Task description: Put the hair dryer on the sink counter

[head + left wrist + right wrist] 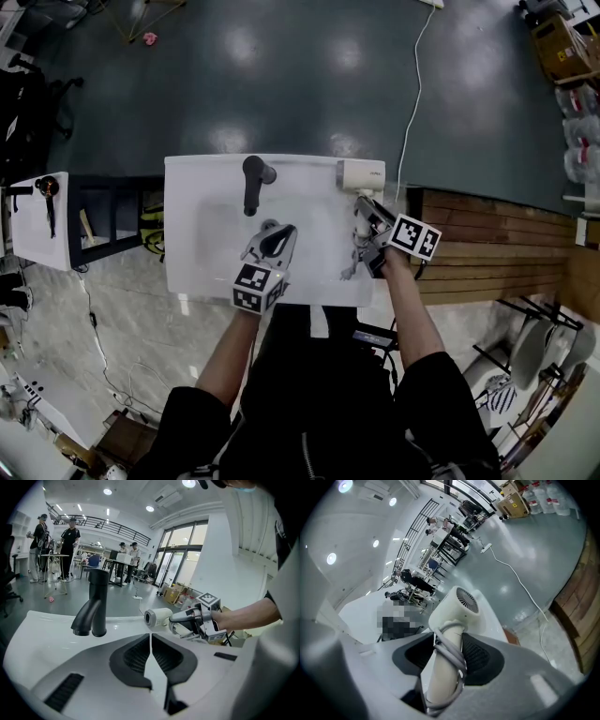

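A cream hair dryer (361, 174) lies at the back right corner of the white sink counter (192, 178), nozzle pointing left. I cannot tell if it rests on the counter. My right gripper (367, 214) is shut on its handle. In the right gripper view the handle (443, 667), with the grey cord wound round it, sits between the pads, and the gripper (449, 654) points at the dryer's rear grille (468, 601). My left gripper (273, 232) hangs over the basin, shut and empty. From the left gripper (150, 638) I see the dryer (157, 617) and the right gripper (199, 619).
A black faucet (254, 180) stands at the back middle of the sink (93, 604). A small white table (42, 220) with a dark tool is at the left. A white cable (412, 103) crosses the floor behind. Wooden decking (497, 244) lies at the right.
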Demonstrator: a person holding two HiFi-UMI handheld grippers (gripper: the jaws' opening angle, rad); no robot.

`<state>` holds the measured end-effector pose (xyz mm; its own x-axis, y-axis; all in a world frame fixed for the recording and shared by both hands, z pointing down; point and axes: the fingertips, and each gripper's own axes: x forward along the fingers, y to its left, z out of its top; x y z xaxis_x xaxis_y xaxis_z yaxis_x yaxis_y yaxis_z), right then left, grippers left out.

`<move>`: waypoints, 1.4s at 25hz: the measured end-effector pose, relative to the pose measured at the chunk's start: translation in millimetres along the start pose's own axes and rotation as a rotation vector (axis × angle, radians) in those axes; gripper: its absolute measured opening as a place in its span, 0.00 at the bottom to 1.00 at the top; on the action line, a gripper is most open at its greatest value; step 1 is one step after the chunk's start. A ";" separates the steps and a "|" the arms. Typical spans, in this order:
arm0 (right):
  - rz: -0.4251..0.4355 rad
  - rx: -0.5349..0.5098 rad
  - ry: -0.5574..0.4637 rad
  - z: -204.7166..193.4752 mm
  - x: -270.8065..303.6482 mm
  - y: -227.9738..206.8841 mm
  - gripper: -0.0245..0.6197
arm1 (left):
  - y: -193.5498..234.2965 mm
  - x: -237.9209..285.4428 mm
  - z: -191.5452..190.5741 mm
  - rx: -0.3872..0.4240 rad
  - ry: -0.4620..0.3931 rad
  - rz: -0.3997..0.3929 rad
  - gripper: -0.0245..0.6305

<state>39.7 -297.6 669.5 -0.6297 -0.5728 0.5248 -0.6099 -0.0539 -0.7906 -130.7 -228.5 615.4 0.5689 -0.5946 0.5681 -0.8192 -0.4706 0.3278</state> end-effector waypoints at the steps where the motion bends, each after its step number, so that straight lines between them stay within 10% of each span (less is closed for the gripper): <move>1: -0.006 -0.006 0.003 0.3 -0.1 -0.7 0.33 | -0.5 0.0 0.1 0.000 0.000 -0.001 0.07; 35: -0.225 -0.299 0.174 -9.9 12.0 -21.2 0.33 | 1.2 -1.0 -7.1 -0.011 0.015 -0.016 0.07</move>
<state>40.3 -295.2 695.7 -0.5211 -0.4258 0.7397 -0.8383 0.0925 -0.5373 -132.8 -223.9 620.7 0.5807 -0.5774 0.5739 -0.8109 -0.4729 0.3447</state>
